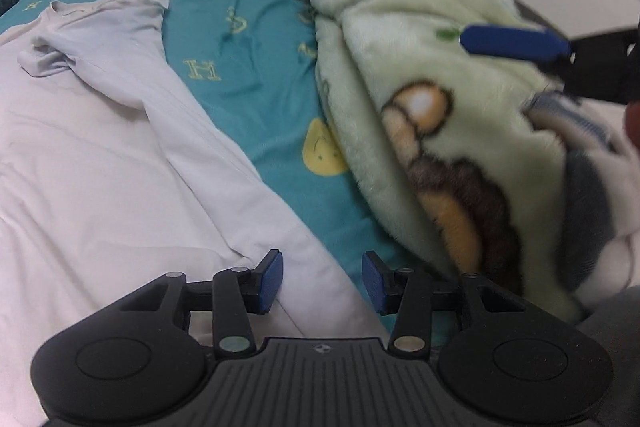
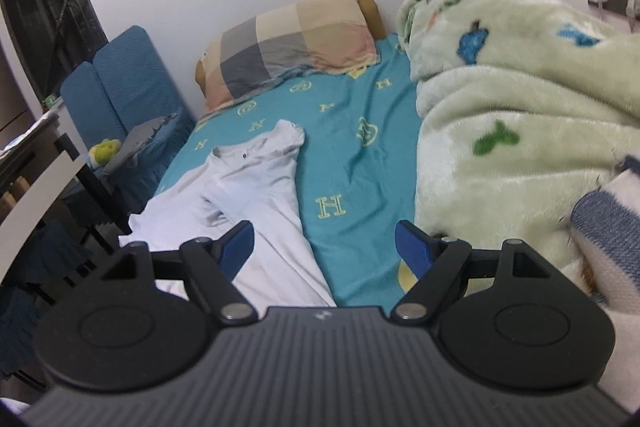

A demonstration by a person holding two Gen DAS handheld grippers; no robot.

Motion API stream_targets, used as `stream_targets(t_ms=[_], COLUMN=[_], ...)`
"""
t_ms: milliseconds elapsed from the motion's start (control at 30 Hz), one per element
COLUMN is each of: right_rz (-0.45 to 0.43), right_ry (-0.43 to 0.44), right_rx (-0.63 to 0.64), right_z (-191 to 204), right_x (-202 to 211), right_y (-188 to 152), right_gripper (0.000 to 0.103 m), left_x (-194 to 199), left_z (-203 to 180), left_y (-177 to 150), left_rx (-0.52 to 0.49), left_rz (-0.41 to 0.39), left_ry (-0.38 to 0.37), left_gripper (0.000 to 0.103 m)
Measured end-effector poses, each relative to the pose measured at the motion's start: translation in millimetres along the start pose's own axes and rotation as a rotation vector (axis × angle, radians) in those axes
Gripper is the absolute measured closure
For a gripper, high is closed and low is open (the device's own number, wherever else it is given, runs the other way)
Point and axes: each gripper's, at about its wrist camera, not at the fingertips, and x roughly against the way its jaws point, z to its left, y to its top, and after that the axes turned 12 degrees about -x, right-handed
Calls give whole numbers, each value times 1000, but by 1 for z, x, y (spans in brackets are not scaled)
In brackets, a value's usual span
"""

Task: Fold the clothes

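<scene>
A pale lilac shirt (image 1: pixel 104 155) lies spread on the teal bed sheet (image 1: pixel 248 67), collar toward the pillow, one sleeve folded over its chest. My left gripper (image 1: pixel 322 283) is open just above the shirt's right edge, holding nothing. The shirt also shows in the right wrist view (image 2: pixel 256 203). My right gripper (image 2: pixel 325 251) is open and empty, raised above the bed over the shirt's side and the sheet (image 2: pixel 352 163). Its blue finger (image 1: pixel 516 45) shows at the right of the left wrist view, over the blanket.
A pale green fleece blanket (image 1: pixel 420 75) with bear prints is heaped along the right of the bed (image 2: pixel 512 115). A checked pillow (image 2: pixel 296 43) lies at the head by the wall. A blue chair (image 2: pixel 124 87) and a dark desk (image 2: pixel 48 187) stand left of the bed.
</scene>
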Motion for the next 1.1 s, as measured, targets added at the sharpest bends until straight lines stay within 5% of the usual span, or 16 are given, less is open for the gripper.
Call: stream_targets(t_ms=[33,100,200,500,733,967,1100], right_rz=[16,38,58,134,251,388,457], right_ry=[-8,-16,-13,31,34,16,28], right_rx=[-1,-13,-38,5,94,210,248], right_z=[-3,-7,-11,5,26,46,53], right_x=[-4,-9,-13,-26,-38,-56,-61], right_y=[-2,-3,-3,-13,-37,-70,-85], right_gripper=[24,24,24,24,24,24,25], left_x=[-5,-7,5,99,93,80,86], left_z=[2,15,38,125,173,182,191], left_y=[-1,-3,-2,0,-49,-51,-50], left_rx=[13,52,131,328,401,403,435], left_rz=[10,18,8,-27,137,177,132], left_ry=[-2,-17,-76,-233,-56,-49,-78], left_gripper=[84,98,100,100,100,98,73])
